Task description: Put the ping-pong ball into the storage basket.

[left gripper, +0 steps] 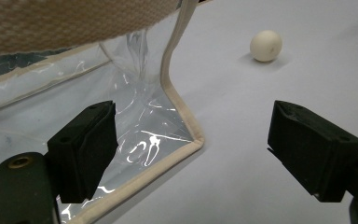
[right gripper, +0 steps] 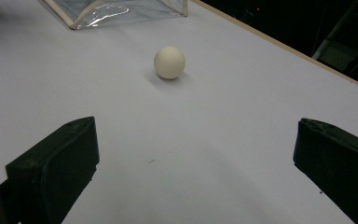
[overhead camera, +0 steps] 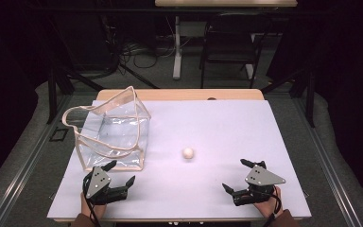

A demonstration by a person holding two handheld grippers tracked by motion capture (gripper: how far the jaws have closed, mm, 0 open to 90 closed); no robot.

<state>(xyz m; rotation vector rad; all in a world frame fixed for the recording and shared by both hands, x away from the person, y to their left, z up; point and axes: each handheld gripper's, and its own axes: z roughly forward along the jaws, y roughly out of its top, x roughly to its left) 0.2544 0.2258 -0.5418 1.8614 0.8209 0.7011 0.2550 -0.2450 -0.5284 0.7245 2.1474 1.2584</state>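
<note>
A small cream ball point(overhead camera: 188, 153) lies on the white table sheet, seen too in the left gripper view as the ball point(left gripper: 265, 45) and in the right gripper view as the ball point(right gripper: 169, 62). A clear plastic bag with beige trim point(overhead camera: 111, 130) stands at the left. My left gripper point(overhead camera: 121, 172) is open at the bag's near corner point(left gripper: 193, 140), nothing between its jaws. My right gripper point(overhead camera: 237, 175) is open near the front right, aimed toward the ball, which sits well beyond its jaws.
The white sheet point(overhead camera: 227, 127) covers a wooden table whose far edge point(overhead camera: 179, 94) shows behind it. A dark chair point(overhead camera: 229, 42) and a table leg point(overhead camera: 176, 47) stand on the floor beyond. Bare sheet lies between the grippers and right of the ball.
</note>
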